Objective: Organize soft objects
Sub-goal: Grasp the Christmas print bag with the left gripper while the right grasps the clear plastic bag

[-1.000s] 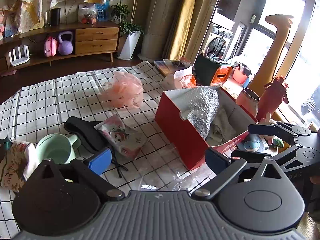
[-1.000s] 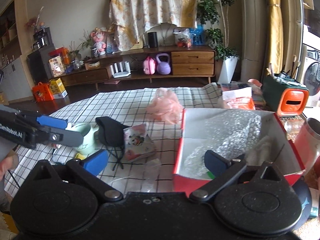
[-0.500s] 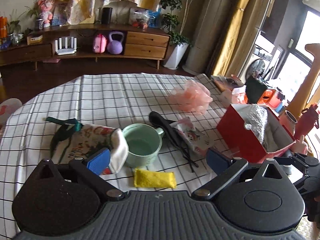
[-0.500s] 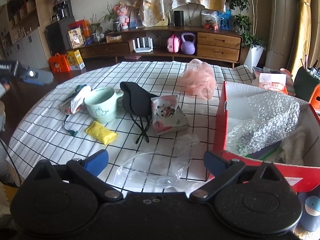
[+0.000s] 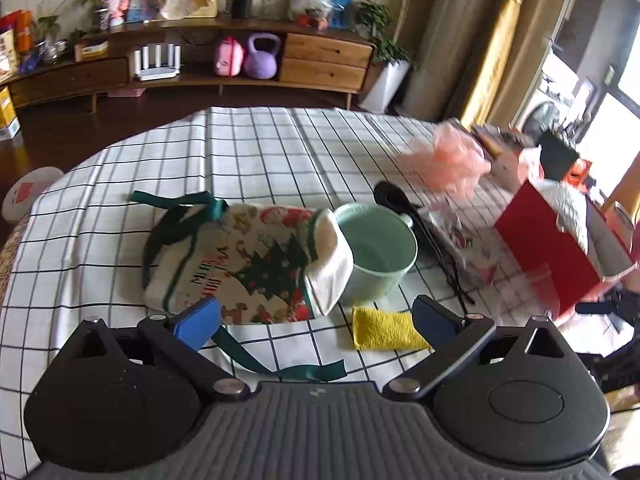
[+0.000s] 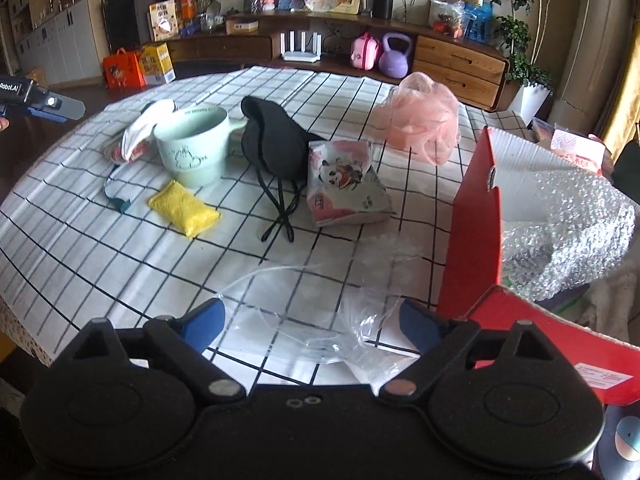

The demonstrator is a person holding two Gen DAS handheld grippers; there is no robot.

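Observation:
My left gripper [image 5: 314, 316] is open and empty, just above the near edge of a Christmas-print cloth bag [image 5: 240, 264] with green ribbons. A yellow sponge [image 5: 386, 329] lies by its right finger. My right gripper [image 6: 310, 318] is open and empty over a clear plastic bag [image 6: 340, 320], beside the red box [image 6: 474, 216] that holds bubble wrap [image 6: 568, 236]. On the checked cloth lie the yellow sponge [image 6: 184, 208], a black eye mask [image 6: 276, 144], a panda tissue pack [image 6: 344, 184] and a pink mesh puff [image 6: 420, 116].
A mint green mug [image 6: 192, 148] stands beside the Christmas bag [image 6: 136, 136]; it also shows in the left wrist view [image 5: 376, 252]. The left gripper shows at the left edge of the right wrist view [image 6: 40, 98]. The table's near edge runs under both grippers.
My left gripper has swung left, from the red box to over the Christmas bag and sponge. My right gripper has drawn back and left from the box to over the clear plastic bag.

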